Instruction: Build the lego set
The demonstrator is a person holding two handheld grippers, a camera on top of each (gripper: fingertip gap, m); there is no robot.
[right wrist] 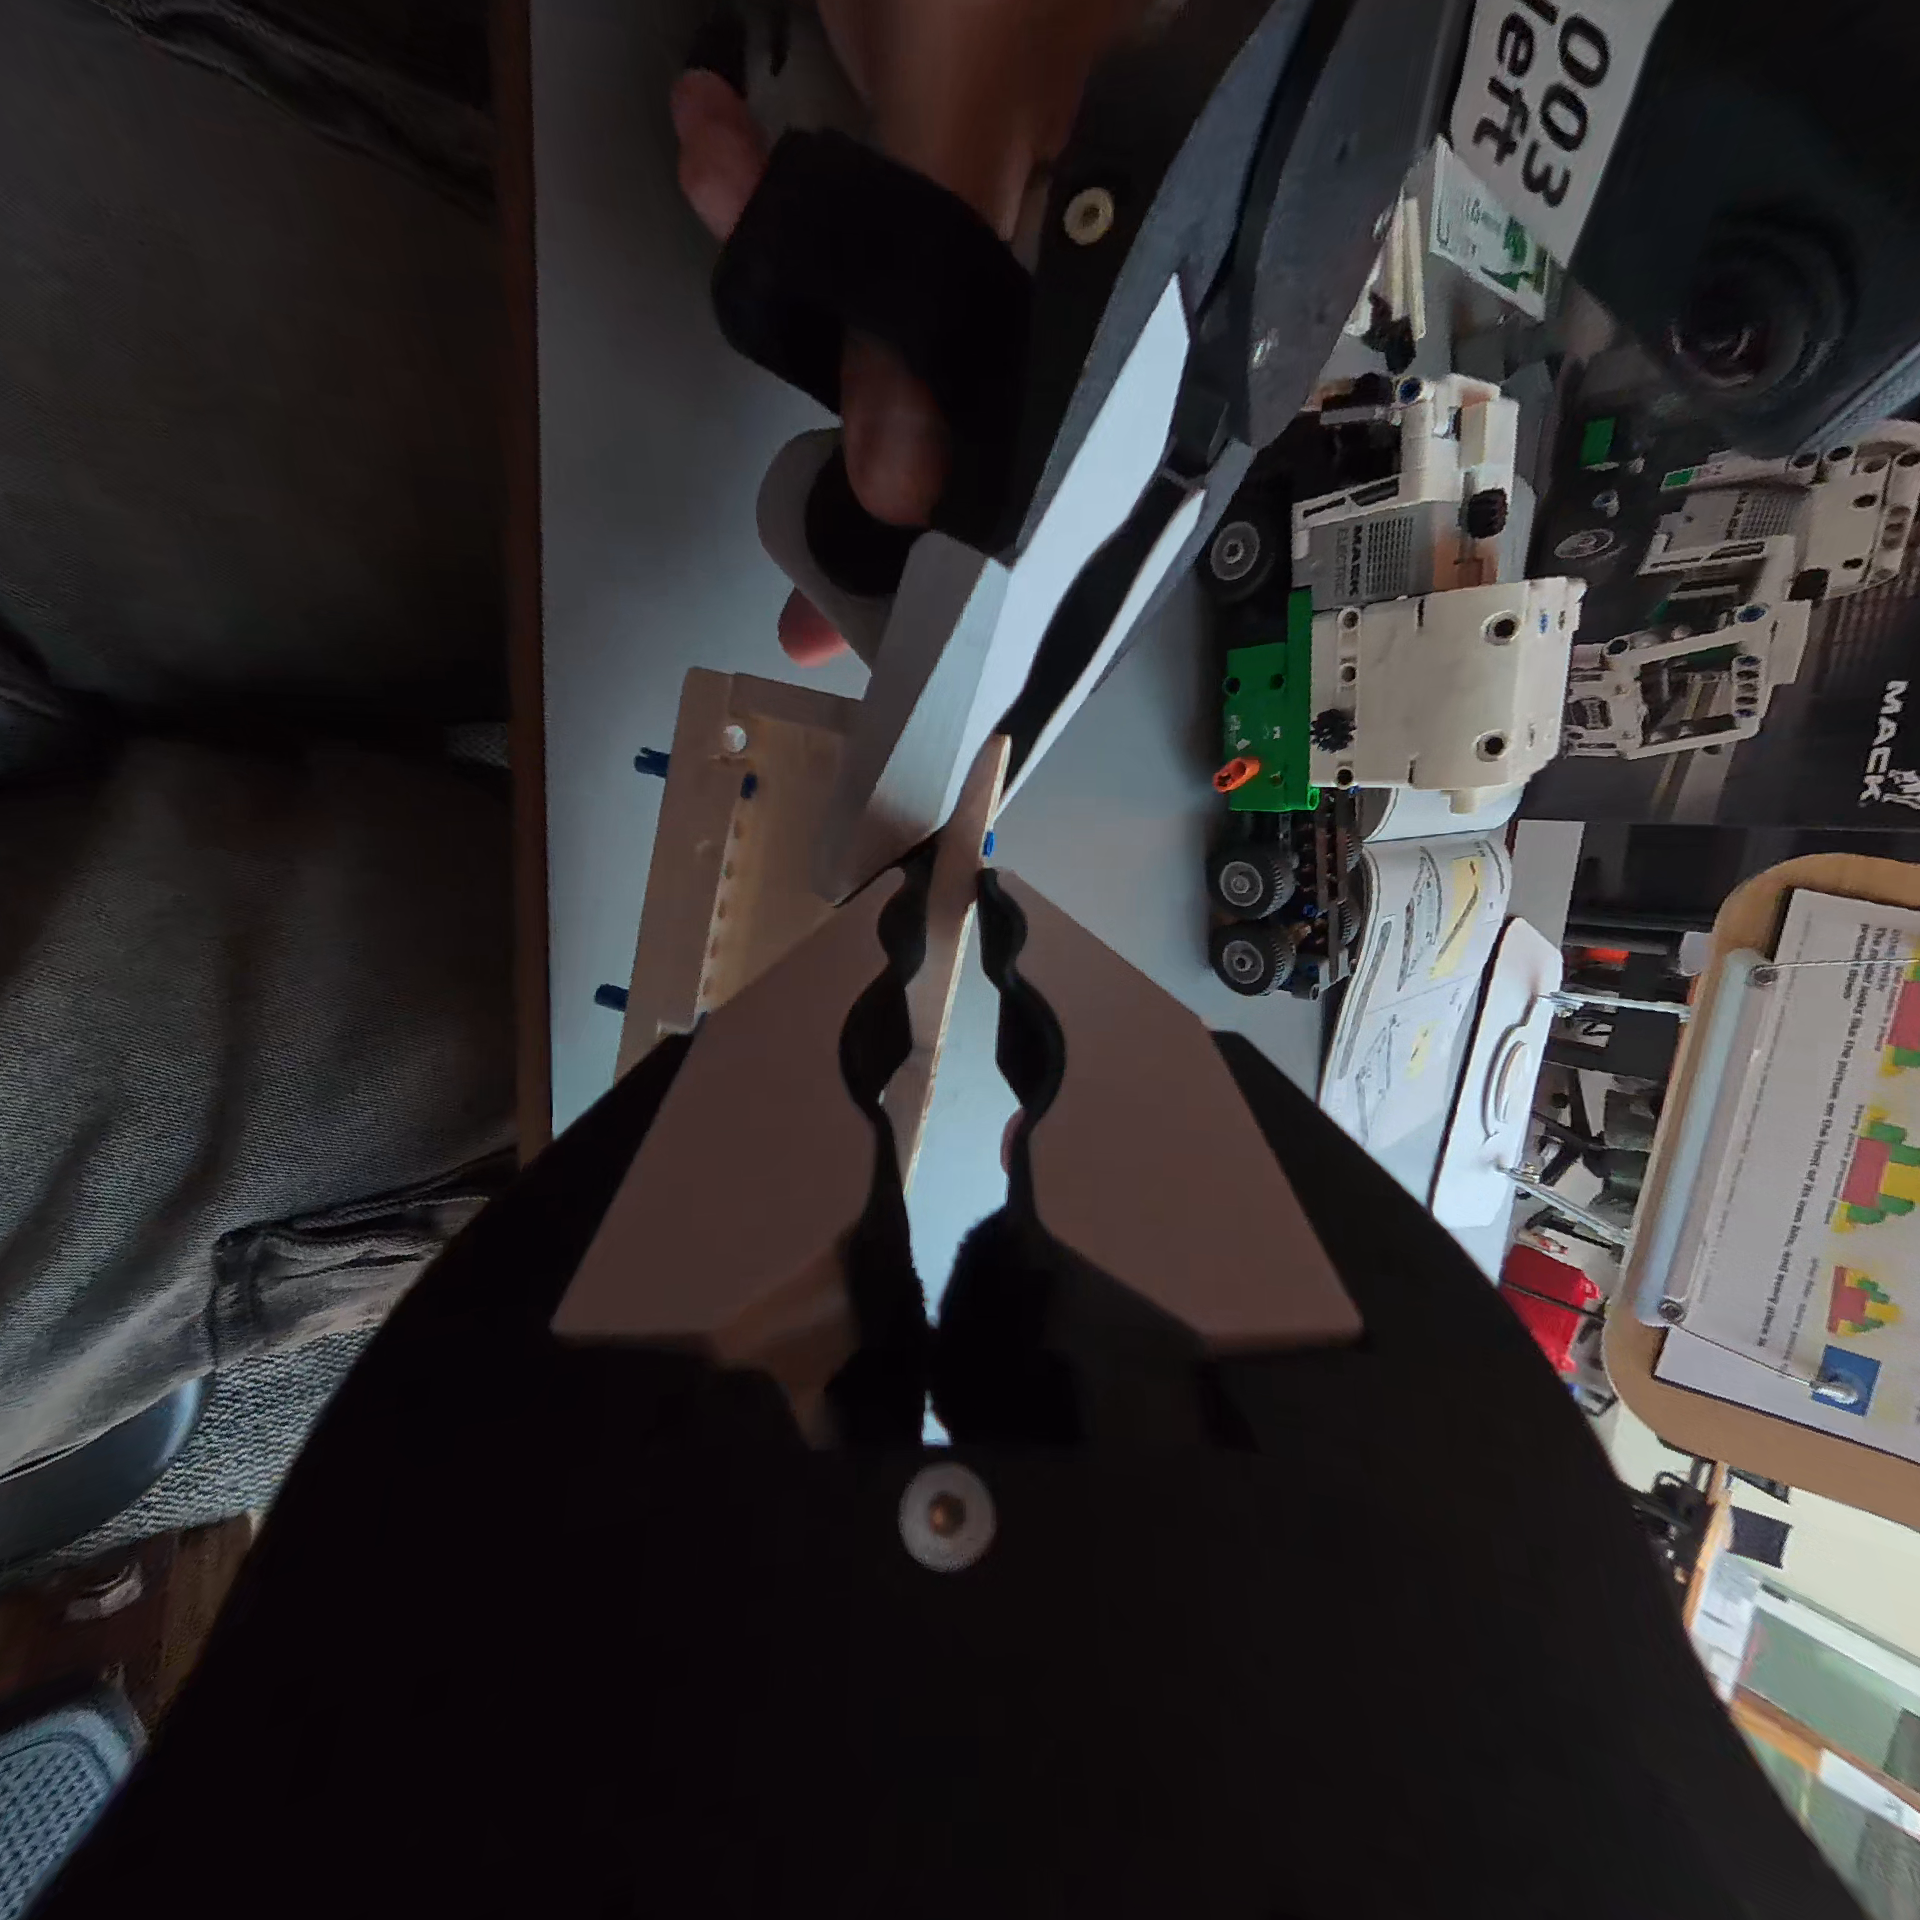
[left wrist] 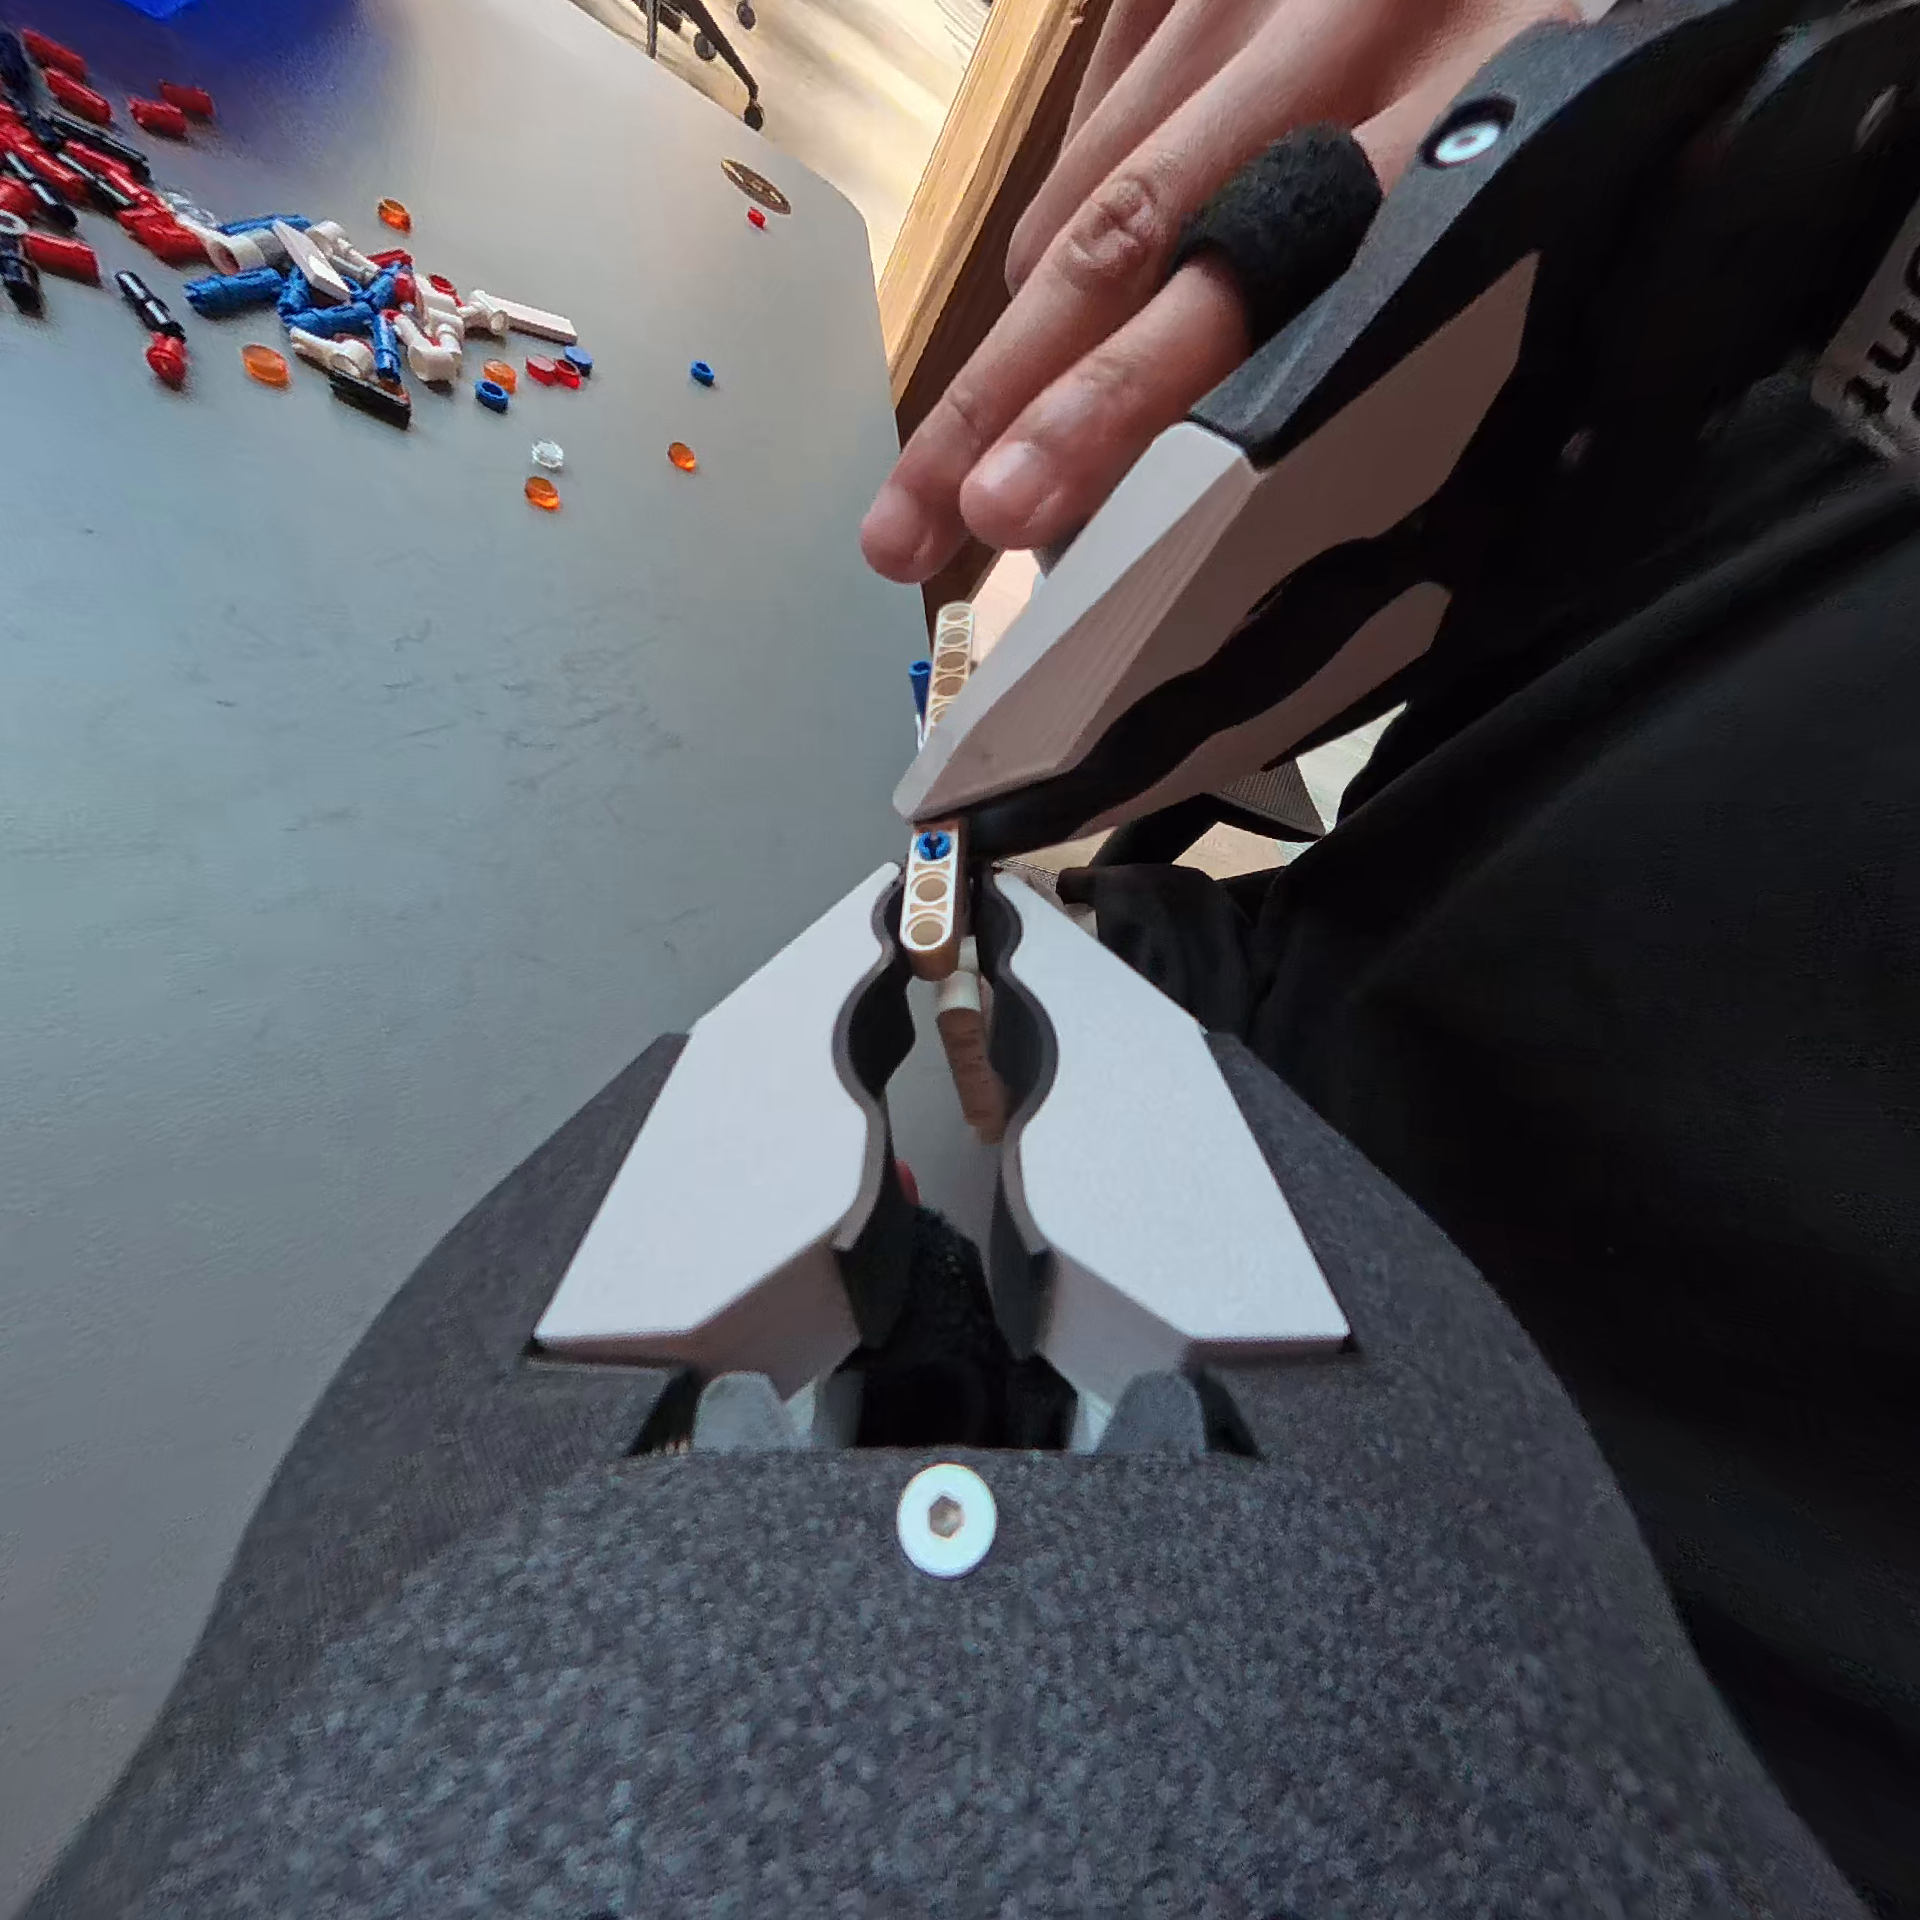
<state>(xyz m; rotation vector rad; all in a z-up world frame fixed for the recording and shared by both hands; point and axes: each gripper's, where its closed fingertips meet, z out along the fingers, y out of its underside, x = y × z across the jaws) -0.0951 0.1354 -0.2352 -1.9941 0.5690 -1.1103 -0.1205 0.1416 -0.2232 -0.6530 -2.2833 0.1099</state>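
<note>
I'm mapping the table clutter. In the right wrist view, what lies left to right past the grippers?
Tan beam assembly with blue pins → truck model with green block → open instruction booklet → clipboard with colour charts.

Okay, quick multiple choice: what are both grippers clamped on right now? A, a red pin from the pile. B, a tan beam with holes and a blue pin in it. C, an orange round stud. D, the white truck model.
B: the left gripper and the right gripper both pinch the tan beam, whose top hole holds a blue pin.
</note>
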